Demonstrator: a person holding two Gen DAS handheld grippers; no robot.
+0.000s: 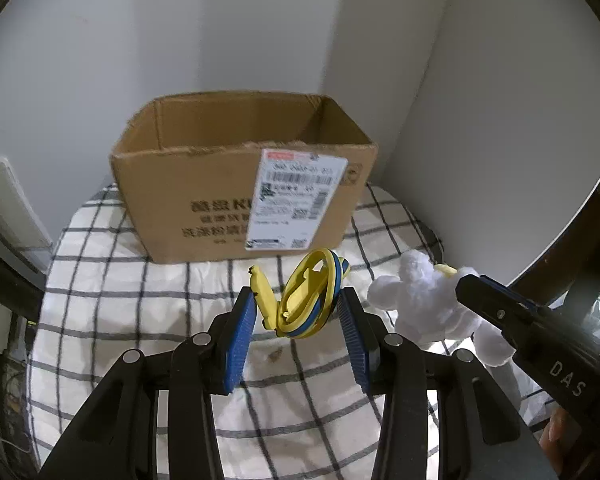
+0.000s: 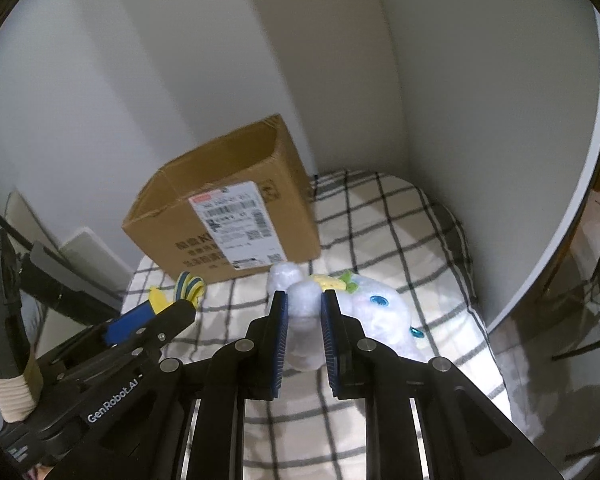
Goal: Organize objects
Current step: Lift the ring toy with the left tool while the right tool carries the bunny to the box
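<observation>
The step in hand looks like picking up two toys to put them away in the open brown cardboard box point(image 1: 236, 184), which stands at the back of the bed with the white checked blanket point(image 1: 112, 292).

The left hand-held gripper point(image 1: 298, 304) has its blue pads on both sides of the yellow and blue plastic ring toy point(image 1: 308, 296). The left pad touches the toy's yellow piece, but a small gap shows on the right side, so I cannot tell if it is pinching yet.

The right hand-held gripper point(image 2: 304, 304) is pressed together on a limb of the fluffy white soft toy with blue eyes point(image 2: 376, 312). The toy lies on the blanket, just in front of the box.

Next, I think both toys need to go up, over the box's front wall, and down inside. The left one should squeeze tight first, or the ring toy may slip out.
</observation>
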